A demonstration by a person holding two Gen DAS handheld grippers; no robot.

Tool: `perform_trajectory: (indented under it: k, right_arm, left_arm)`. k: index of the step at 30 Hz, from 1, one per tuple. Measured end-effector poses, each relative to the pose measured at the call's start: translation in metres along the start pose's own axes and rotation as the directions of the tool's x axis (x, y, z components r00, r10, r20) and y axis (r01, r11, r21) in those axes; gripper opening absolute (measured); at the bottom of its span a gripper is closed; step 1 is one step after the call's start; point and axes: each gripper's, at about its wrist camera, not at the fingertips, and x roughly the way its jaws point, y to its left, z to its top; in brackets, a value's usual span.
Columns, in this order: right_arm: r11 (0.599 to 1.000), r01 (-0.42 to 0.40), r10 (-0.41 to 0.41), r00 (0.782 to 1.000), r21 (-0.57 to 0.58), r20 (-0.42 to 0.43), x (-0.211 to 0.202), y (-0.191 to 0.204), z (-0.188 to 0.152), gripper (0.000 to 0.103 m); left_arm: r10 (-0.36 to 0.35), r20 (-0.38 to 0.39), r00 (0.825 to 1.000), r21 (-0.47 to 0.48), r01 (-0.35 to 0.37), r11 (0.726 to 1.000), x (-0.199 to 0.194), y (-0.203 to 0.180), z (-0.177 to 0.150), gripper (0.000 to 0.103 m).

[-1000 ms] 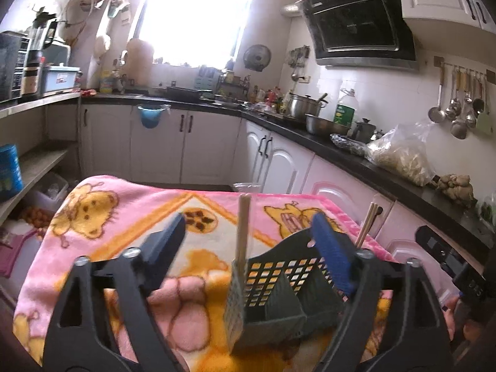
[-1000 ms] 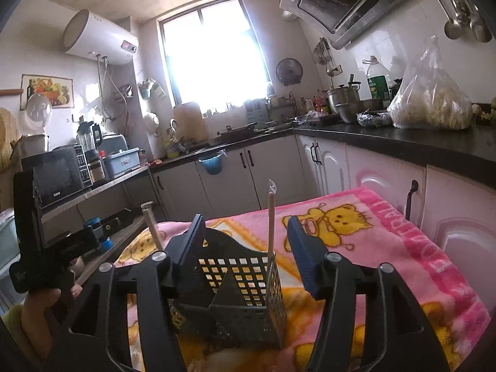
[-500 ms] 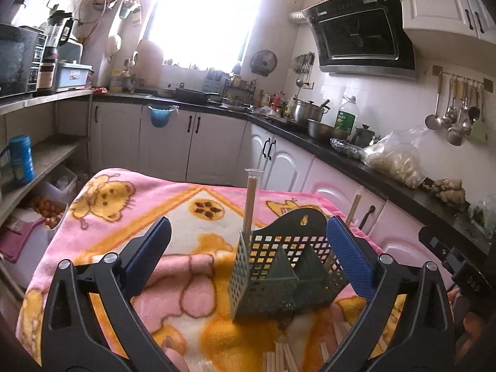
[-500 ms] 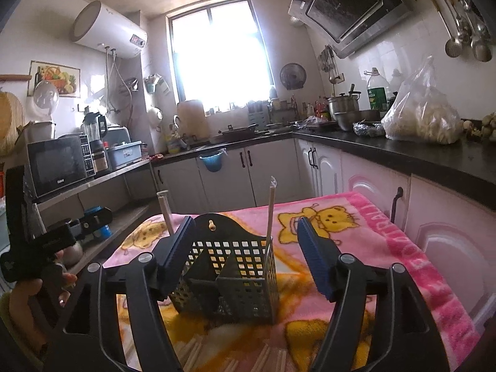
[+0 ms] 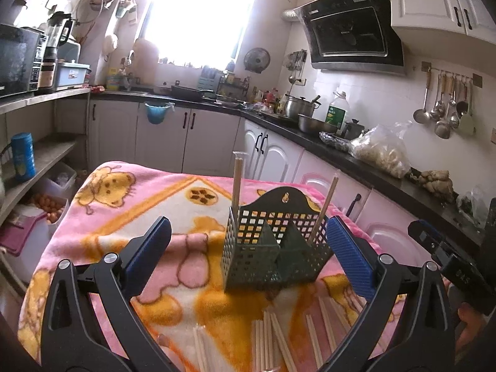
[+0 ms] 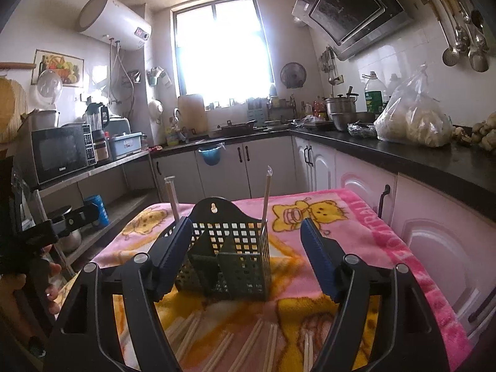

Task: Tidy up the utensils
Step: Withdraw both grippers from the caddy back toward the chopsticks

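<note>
Blanket (image 5: 102,217): pink and yellow cartoon blanket is covering the table in front of me; its near edge is being cut off behind my grippers. Red lettering is running along its right border in my right view, too warped to read.
Caddy (image 5: 272,248): dark green perforated utensil caddy is standing upright on the blanket, arched hanging tab rising at its far side, dividers splitting it into compartments. My right gripper's left finger is hiding its left corner in the right view.
Left gripper (image 5: 248,257): I am holding it wide open, gripping nothing; the caddy is showing between the blue pads, apart from both.
Right gripper (image 6: 245,254): its jaws have just been opening; the caddy is sitting between them, the left pad just beside the wall, contact unclear, the right pad well clear.
Standing chopsticks (image 5: 237,183): two are pointing up out of the caddy, one near-vertical at the left corner, the other (image 5: 324,209) leaning right.
Loose chopsticks (image 5: 279,338): pale sticks are lying flat on the blanket just before the caddy, long axes running roughly toward me, near ends cut off by the frame.
Microwave (image 6: 60,152): small brand lettering is sitting on its front, unreadable.
</note>
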Motion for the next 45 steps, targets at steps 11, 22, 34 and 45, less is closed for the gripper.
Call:
perform_trajectory:
  k: [11, 22, 34, 45]
  right_arm:
    - [1.000, 0.003, -0.004, 0.999, -0.024, -0.039, -0.018, 0.001, -0.011, 0.070]
    - [0.998, -0.024, 0.019, 0.996, -0.053, -0.082, -0.030, 0.010, -0.024, 0.070]
    - [0.995, -0.060, 0.048, 0.990, -0.085, -0.133, -0.031, 0.029, -0.038, 0.066]
    - [0.993, -0.079, 0.061, 0.978, -0.082, -0.202, -0.023, 0.037, -0.054, 0.061]
  left_arm:
    - [0.011, -0.037, 0.999, 0.032, -0.010, 0.999, -0.015, -0.006, -0.020, 0.092]
    - [0.004, -0.091, 0.996, 0.007, -0.004, 1.000, -0.022, -0.002, -0.034, 0.092]
    - [0.023, -0.146, 0.989, -0.011, -0.025, 1.000, -0.025, 0.008, -0.050, 0.092]
    - [0.020, -0.192, 0.981, -0.030, -0.026, 0.999, -0.025, 0.017, -0.066, 0.092]
